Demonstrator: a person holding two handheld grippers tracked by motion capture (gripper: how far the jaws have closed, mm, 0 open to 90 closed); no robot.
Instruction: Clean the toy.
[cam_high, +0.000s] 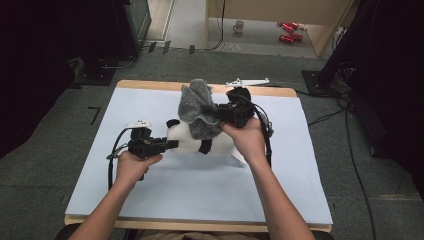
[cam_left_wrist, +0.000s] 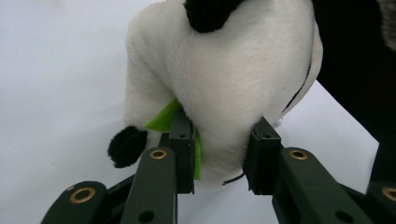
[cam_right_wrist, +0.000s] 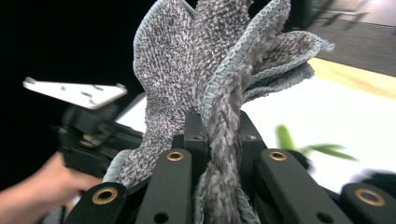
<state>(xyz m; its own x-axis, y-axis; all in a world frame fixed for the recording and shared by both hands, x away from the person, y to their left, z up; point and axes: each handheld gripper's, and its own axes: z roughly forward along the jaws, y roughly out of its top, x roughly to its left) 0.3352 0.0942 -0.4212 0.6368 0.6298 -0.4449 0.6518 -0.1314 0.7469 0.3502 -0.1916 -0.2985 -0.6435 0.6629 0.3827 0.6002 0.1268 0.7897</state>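
Desk under a white sheet, wooden edge along the far side. On it, near the middle, a plush panda, white body with black ear and paw, lying toward the far half of the sheet. Grey microfibre cloth bunched and lifted above the panda, touching its upper side. Left gripper at the panda's left, level with the desk; jaws partly closed and pressed into the white plush body from both sides, a green felt leaf caught against the left jaw. Right gripper raised over the panda; jaws closed tight on a twisted fold of the cloth, which fans out above them. Small black paw just beside the left jaw.
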